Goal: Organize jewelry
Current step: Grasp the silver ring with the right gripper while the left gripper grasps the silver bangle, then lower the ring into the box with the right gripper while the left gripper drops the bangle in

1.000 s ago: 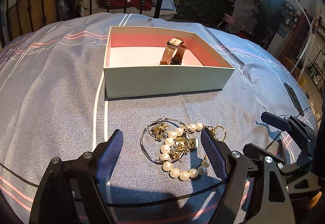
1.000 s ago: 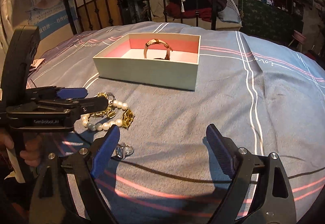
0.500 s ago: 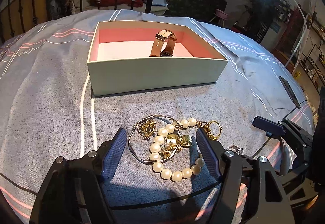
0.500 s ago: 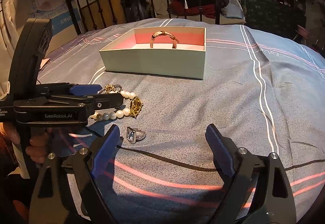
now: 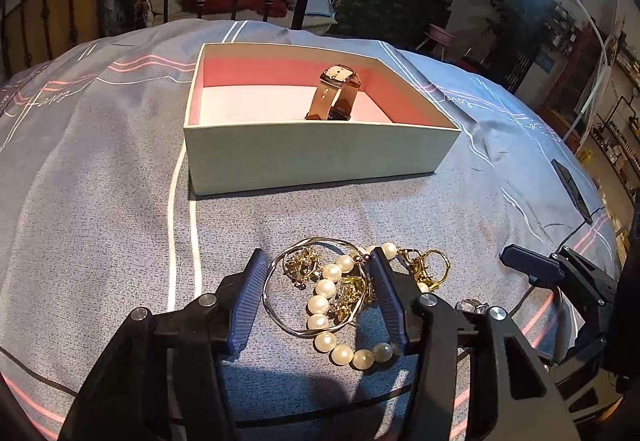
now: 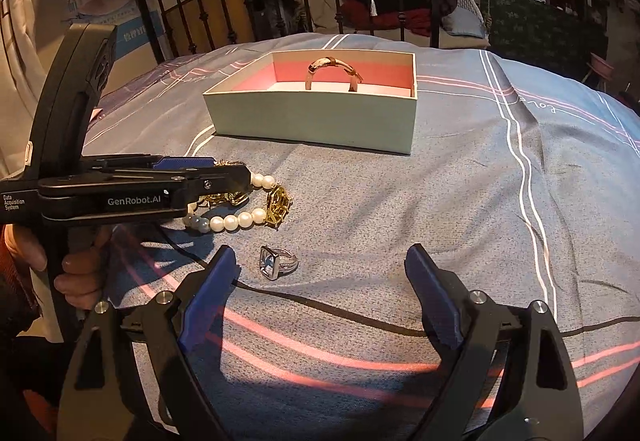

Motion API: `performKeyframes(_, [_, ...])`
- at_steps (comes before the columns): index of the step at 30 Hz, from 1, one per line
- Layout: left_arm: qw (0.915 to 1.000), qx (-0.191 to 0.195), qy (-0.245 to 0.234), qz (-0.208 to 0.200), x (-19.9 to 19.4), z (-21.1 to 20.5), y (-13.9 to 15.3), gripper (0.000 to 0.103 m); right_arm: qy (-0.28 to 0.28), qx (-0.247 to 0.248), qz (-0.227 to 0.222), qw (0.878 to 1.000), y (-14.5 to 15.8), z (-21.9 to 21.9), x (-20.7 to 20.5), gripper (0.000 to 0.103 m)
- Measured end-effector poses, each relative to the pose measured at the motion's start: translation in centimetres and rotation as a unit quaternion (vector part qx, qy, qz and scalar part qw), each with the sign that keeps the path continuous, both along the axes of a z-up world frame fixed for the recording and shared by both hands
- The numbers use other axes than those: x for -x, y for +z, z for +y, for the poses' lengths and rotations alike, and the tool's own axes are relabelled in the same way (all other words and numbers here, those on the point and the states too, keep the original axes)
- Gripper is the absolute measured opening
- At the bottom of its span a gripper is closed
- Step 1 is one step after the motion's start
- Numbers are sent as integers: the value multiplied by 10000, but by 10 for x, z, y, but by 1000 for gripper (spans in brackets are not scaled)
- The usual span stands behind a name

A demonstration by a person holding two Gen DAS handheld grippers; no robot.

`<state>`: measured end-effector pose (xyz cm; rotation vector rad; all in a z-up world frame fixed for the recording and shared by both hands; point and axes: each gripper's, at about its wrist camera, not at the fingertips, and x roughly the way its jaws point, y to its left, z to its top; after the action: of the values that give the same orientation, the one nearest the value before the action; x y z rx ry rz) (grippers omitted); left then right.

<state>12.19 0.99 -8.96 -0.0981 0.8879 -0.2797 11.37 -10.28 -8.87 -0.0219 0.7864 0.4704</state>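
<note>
Your left gripper (image 5: 318,291) has narrowed since a second ago and is closing around the bracelet pile (image 5: 340,289) on the bedspread (image 5: 100,201) before the box (image 5: 320,153), pads not yet pressing. Your right gripper (image 6: 320,293) stays spread over the ring (image 6: 277,262), so the pile looks set to go first.

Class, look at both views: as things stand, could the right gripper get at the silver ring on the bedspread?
Probably yes. The ring lies alone on the bedspread, just ahead of the open right gripper, nearer its left finger; nothing lies between them.
</note>
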Motion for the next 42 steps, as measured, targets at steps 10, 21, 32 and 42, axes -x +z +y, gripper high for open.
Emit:
performKeyframes(10, [9994, -216, 36, -261, 7, -5, 17, 51, 225, 150, -27, 9996, -2, 13, 0, 86])
performKeyframes(21, [9981, -337, -7, -521, 12, -14, 34, 51, 419, 240, -8, 9988, -2, 16, -2, 28])
performKeyframes(32, [9979, -294, 97, -573, 13, -9, 39, 51, 443, 223, -23, 9988, 1, 15, 0, 21])
performKeyframes(42, [9973, -300, 89, -661, 12, -11, 47, 51, 333, 95, -186, 9992, 17, 8, -5, 21])
